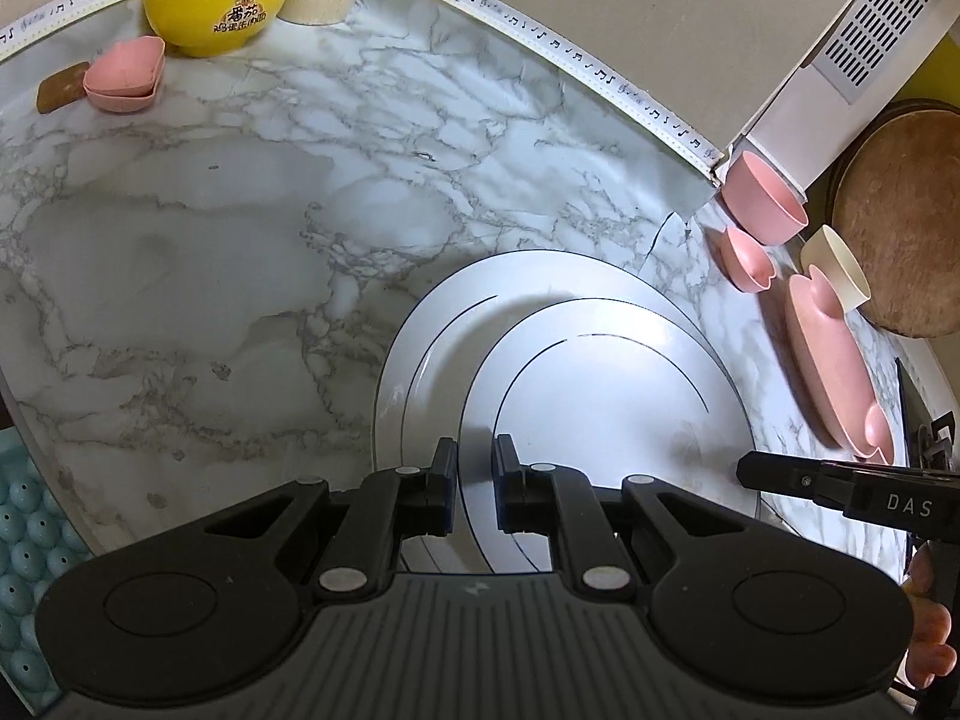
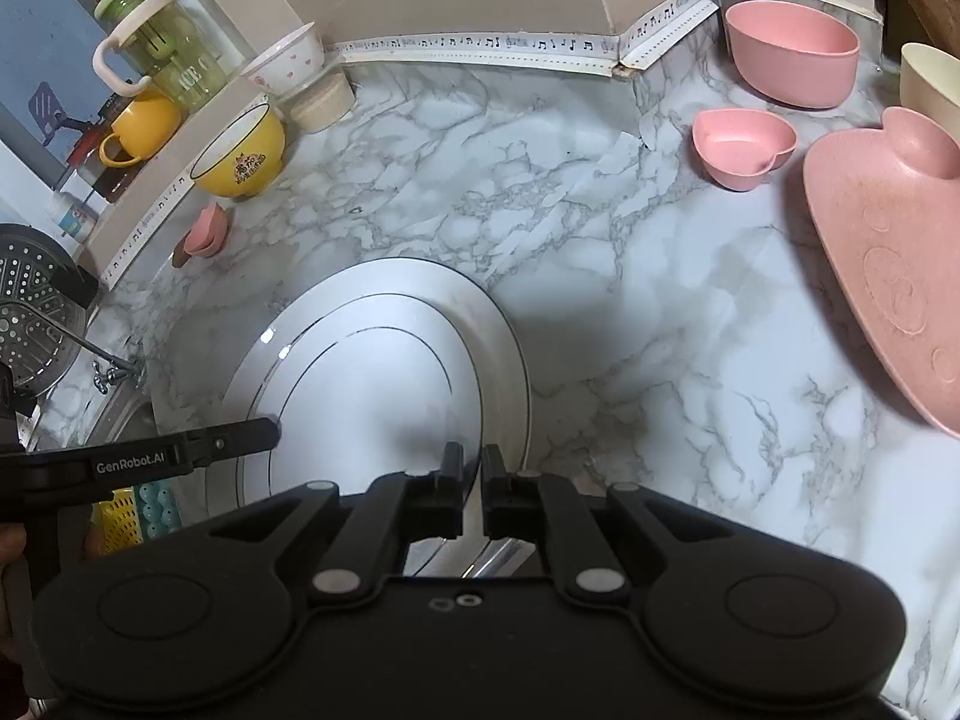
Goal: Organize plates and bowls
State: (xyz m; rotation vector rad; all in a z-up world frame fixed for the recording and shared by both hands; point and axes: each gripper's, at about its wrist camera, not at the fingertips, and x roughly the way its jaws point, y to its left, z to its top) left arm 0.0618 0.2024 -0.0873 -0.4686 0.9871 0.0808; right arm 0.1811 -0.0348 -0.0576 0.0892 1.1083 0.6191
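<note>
Both tools are clamped on the same white plate: left tool [image 1: 474,450] pinches its near-left rim, right tool [image 2: 473,459] its near-right edge. That upper white plate [image 1: 612,396] sits over a bigger white plate [image 1: 420,348] on the marble counter [image 1: 210,252]. Far left there's a yellow bowl [image 1: 210,12] and small pink dishes [image 1: 126,75]. Off to the right: pink bowl [image 2: 792,60], heart-shaped pink dish [image 2: 741,147], big pink platter [image 2: 888,252].

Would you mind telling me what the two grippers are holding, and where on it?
Both hold the upper white round plate: the left gripper clamps its near rim, the right gripper the rim on its right side.
</note>
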